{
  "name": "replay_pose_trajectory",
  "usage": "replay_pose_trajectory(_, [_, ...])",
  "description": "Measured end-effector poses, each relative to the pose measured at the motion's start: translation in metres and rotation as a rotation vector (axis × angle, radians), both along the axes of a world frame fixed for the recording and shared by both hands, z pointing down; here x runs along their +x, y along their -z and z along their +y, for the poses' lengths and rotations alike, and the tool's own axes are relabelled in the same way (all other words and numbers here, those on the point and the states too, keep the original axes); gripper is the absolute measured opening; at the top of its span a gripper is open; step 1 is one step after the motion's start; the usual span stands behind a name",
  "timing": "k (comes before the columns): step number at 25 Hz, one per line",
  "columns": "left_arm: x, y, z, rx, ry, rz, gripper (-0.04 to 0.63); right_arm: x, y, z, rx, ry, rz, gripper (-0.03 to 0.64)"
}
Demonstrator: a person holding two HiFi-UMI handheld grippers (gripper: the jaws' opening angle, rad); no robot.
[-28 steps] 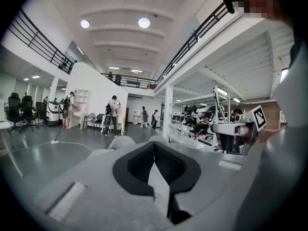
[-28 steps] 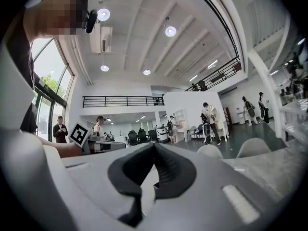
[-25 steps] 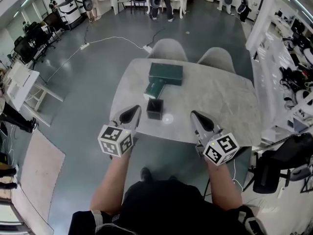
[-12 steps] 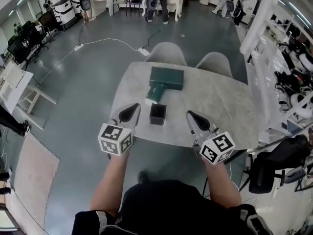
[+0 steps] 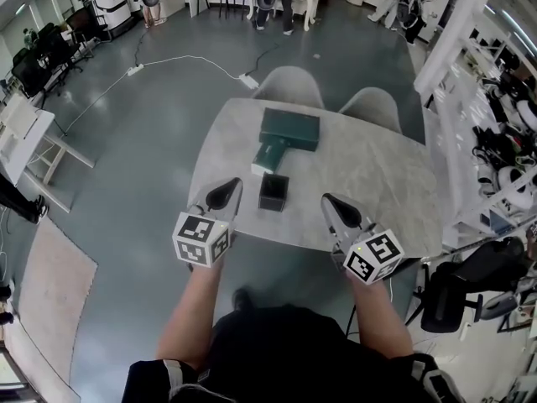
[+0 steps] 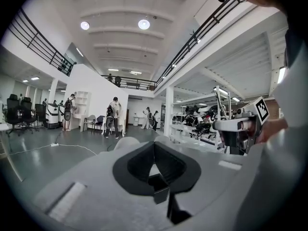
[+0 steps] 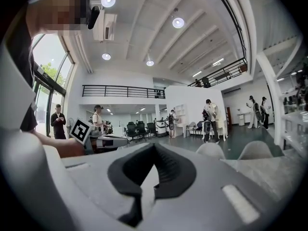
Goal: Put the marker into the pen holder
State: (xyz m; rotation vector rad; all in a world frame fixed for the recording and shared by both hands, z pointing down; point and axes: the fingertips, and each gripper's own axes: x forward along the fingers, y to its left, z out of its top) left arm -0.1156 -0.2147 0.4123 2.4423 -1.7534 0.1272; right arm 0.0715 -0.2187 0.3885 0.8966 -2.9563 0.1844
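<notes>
I hold one hand-held gripper in each hand, low over the near edge of the table [image 5: 369, 166]. My left hand-held gripper [image 5: 225, 193] is closed tight, and there is nothing in it. My right hand-held gripper [image 5: 339, 211] looks closed too, and it is also empty. Both point away from me, across the table.

The black pen holder [image 5: 273, 191] stands up straight on the table, with its open top facing up. It sits between my two hand-held grippers and just ahead of their tips. It is a little closer to the left one.

Behind the pen holder lies a small green box [image 5: 268, 152]. Behind that one lies a bigger dark green box [image 5: 289, 129].

I cannot find the marker. It is too small to pick out from up here. It may be deep inside the pen holder already, or it may be by the green boxes. The pictures fit both.

If the marker goes in, I think it has to come down from above, standing tall, because the holder opens at the top.
</notes>
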Motion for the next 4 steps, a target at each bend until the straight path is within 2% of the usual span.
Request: replay_pose_trajectory(4, [0.0069, -0.0025, -0.0028, -0.009, -0.013, -0.002, 0.011, 0.0013, 0.0002, -0.0031, -0.004, 0.006, -0.006, 0.002])
